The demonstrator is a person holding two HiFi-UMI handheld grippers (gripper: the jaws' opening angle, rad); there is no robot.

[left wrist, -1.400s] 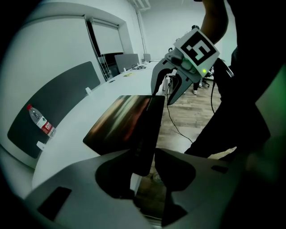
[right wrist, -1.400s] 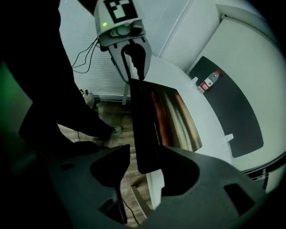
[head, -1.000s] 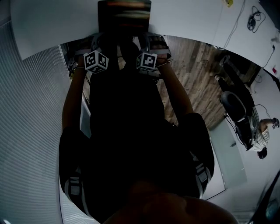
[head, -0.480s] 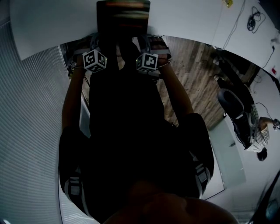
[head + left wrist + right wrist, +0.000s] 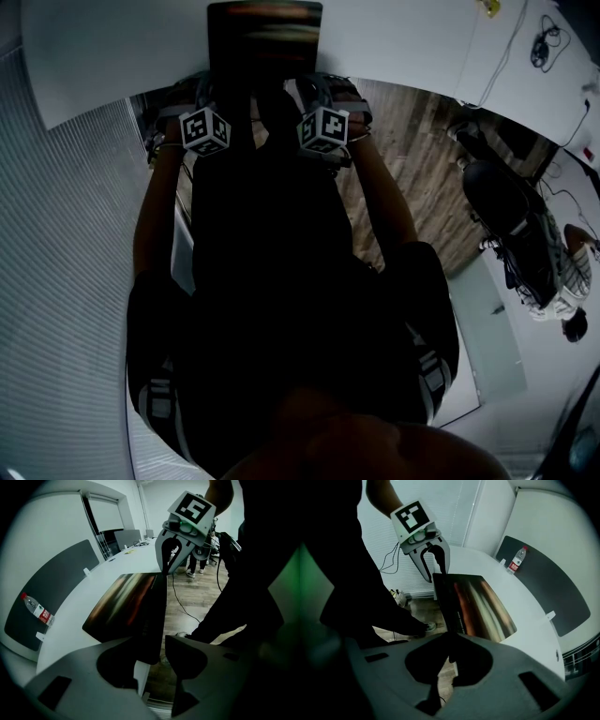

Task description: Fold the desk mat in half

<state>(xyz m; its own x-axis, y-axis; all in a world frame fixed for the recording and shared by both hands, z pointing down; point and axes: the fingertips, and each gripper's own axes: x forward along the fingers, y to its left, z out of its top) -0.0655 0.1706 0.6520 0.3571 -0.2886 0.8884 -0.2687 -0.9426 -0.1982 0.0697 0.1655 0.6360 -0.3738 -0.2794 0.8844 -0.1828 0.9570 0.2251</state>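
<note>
The dark desk mat (image 5: pixel 264 33) lies on the white table (image 5: pixel 403 42), its near edge hanging off towards me. In the left gripper view my left gripper (image 5: pixel 150 641) is open, its jaws having just widened; the mat's near corner (image 5: pixel 147 616) hangs loosely between them. My right gripper (image 5: pixel 451 637) has just closed and is shut on the mat's (image 5: pixel 473 604) other near corner. Each gripper view shows the opposite gripper at the mat's far corner: the right gripper (image 5: pixel 169 566) and the left gripper (image 5: pixel 433 571). From the head view both marker cubes (image 5: pixel 206 129) (image 5: pixel 323 127) sit at the table edge.
A water bottle (image 5: pixel 37 611) (image 5: pixel 516 559) lies by a dark grey panel (image 5: pixel 548 588) on the table. Cables (image 5: pixel 544 42) lie at the table's far right. A person (image 5: pixel 562 291) and an office chair (image 5: pixel 502 202) are on the wooden floor to my right.
The right gripper's marker cube has rolled and shifted slightly towards the table. The left cube has stayed put. The person in the background has moved.
</note>
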